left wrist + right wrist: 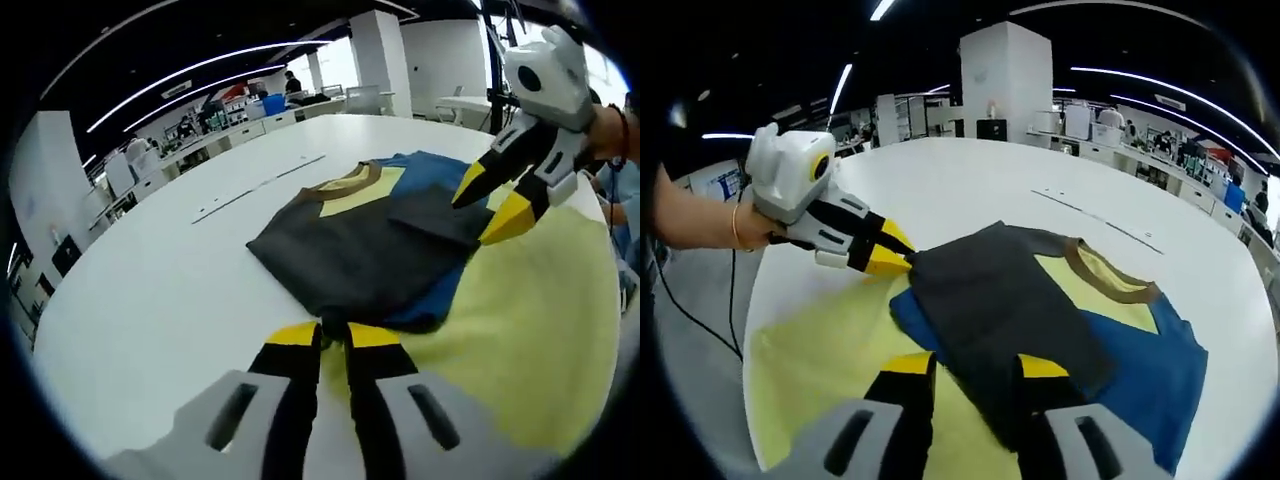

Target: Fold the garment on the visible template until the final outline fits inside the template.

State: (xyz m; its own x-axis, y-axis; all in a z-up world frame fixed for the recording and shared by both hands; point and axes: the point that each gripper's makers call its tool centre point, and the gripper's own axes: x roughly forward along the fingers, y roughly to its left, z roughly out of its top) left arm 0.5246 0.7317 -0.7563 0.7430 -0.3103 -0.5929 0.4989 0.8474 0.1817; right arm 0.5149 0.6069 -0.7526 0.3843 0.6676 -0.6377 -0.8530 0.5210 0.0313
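Shirt (pixel 1040 320), half-folded on yellow template (pixel 830 350): left tongs (pixel 333 335) pinching its corner, right tongs (pixel 975 365) narrowly parted over its edge; a jerk risks unfolding it past the outline.

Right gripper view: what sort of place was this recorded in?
Probably an open-plan office or lab: a large white table holding the garment, rows of desks with equipment behind, a white pillar, and strip ceiling lights.

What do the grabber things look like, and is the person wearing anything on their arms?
Each gripper has a pale grey-white body and two black jaws tipped in yellow: the left gripper, the right gripper. One wrist wears a thin gold bangle, the other a dark red band. A black cable hangs below the left hand.
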